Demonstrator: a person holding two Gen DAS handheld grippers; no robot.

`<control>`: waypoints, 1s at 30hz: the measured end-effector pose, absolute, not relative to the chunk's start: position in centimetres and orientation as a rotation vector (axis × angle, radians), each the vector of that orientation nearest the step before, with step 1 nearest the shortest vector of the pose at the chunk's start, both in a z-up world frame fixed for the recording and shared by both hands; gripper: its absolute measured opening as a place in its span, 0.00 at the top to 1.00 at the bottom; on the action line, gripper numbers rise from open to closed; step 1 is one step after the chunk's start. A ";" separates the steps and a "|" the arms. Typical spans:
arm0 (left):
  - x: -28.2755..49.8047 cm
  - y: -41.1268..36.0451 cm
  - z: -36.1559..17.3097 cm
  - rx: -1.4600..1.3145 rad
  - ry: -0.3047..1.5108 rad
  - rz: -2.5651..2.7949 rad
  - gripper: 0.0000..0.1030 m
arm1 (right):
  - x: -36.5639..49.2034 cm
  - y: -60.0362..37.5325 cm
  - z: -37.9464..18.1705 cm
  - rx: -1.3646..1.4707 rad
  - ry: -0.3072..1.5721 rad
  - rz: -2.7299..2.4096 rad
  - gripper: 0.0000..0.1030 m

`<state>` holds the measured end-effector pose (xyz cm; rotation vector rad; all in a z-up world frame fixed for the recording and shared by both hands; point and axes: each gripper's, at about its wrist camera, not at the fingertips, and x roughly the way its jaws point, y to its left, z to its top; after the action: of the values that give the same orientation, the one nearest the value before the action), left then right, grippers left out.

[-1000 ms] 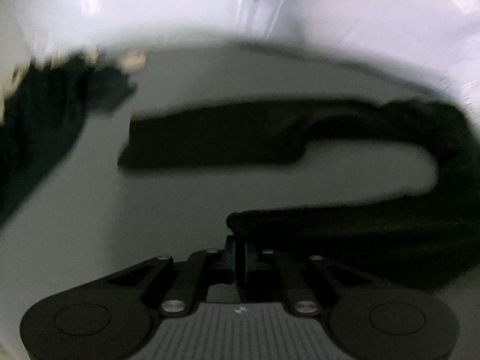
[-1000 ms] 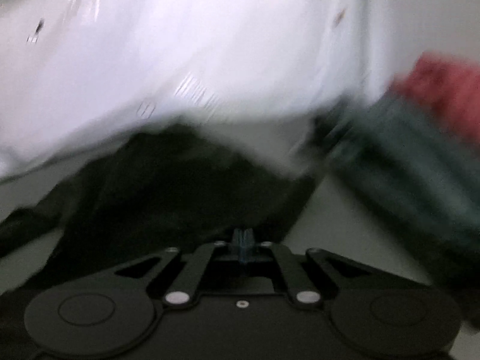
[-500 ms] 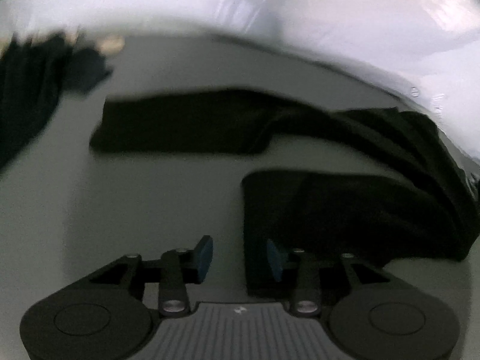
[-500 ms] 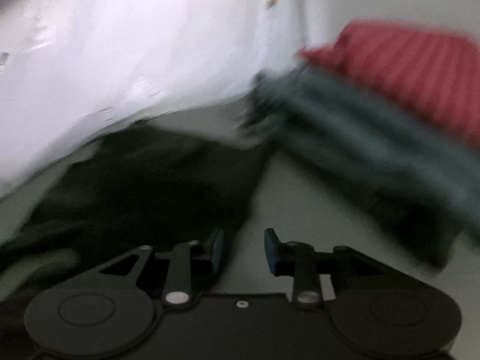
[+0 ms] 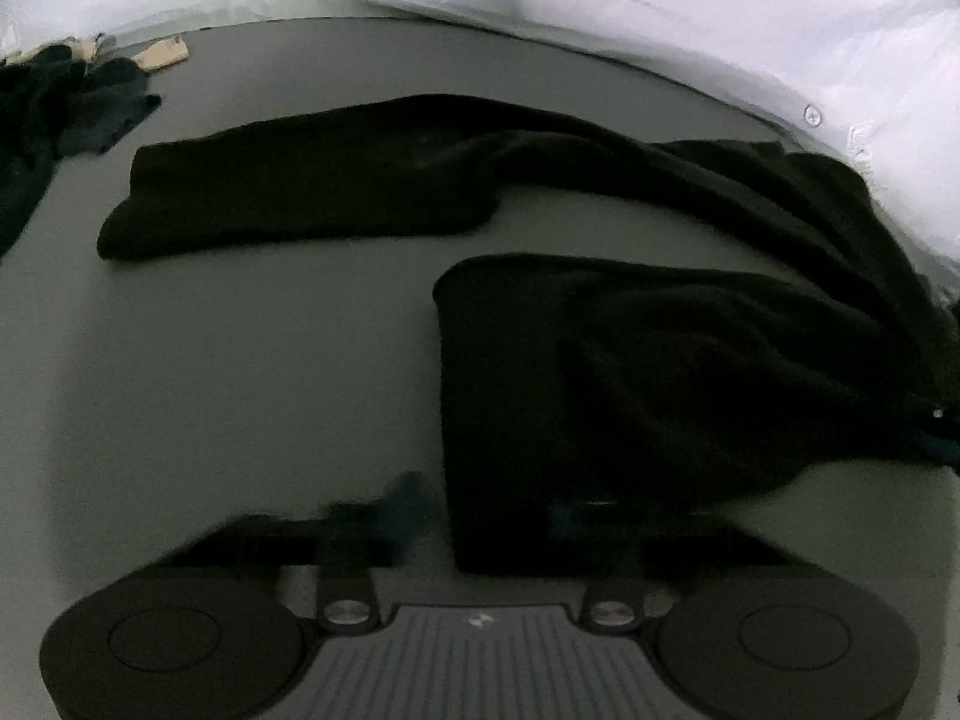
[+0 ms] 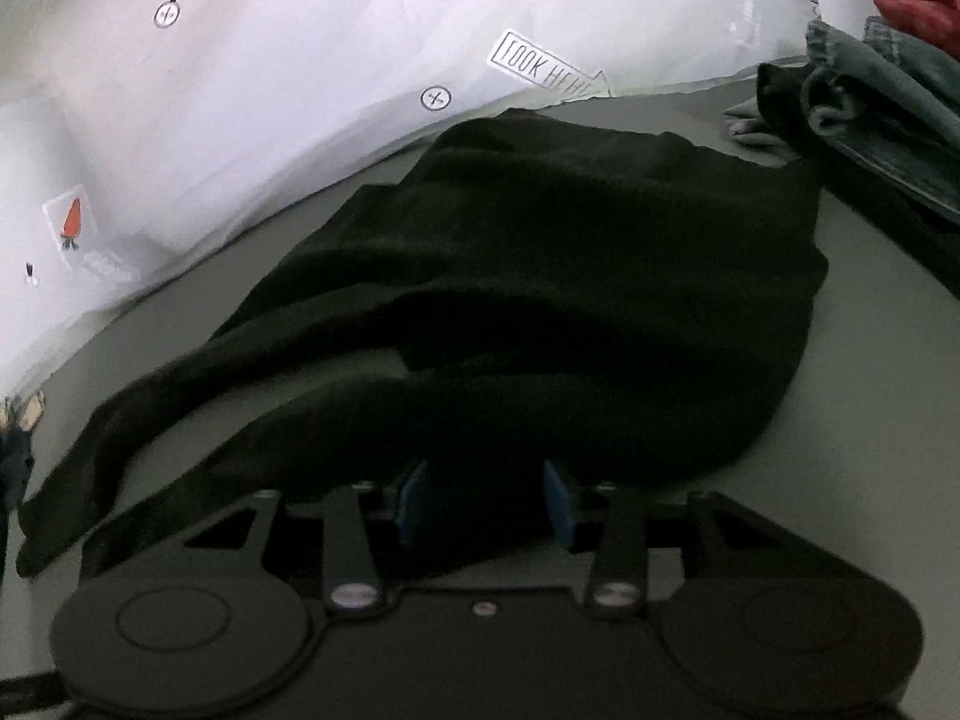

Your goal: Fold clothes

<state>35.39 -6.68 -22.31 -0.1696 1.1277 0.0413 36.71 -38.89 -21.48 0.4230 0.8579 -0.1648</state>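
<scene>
I counted one black garment (image 5: 690, 360) spread on the one grey table (image 5: 240, 390). One dark clothes heap (image 5: 54, 108) lay far left. Far right: one green garment (image 6: 888, 120), one red garment (image 6: 927, 6). My claws: two.
</scene>
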 end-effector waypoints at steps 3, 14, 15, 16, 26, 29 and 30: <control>35.4 -6.5 -20.3 -0.115 1.035 0.141 0.91 | 36.3 -39.0 -21.3 0.431 0.862 -0.179 0.57; 35.0 -11.1 -14.4 0.231 0.821 -0.014 0.85 | 35.6 -40.6 -22.1 0.453 0.875 -0.268 0.57; 35.1 -11.7 -15.8 0.216 0.860 -0.066 0.85 | 35.6 -40.7 -22.1 0.453 0.878 -0.272 0.57; 35.2 -12.3 -17.1 0.197 0.898 -0.115 0.85 | 35.6 -40.6 -22.1 0.453 0.881 -0.273 0.57; 33.5 -6.8 -18.7 -0.008 0.946 0.000 0.44 | 34.8 -41.6 -22.1 0.435 0.875 -0.307 0.57; 33.5 -3.7 -18.9 -0.128 0.939 0.140 0.43 | 34.8 -42.6 -22.1 0.439 0.867 -0.331 0.56; 33.5 -2.5 -19.2 -0.176 0.947 0.176 0.43 | 34.8 -42.9 -22.0 0.439 0.864 -0.338 0.56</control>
<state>33.53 -2.54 -19.22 -0.1762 0.9466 0.1759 34.80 -42.90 -22.03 0.4394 0.8635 -0.3385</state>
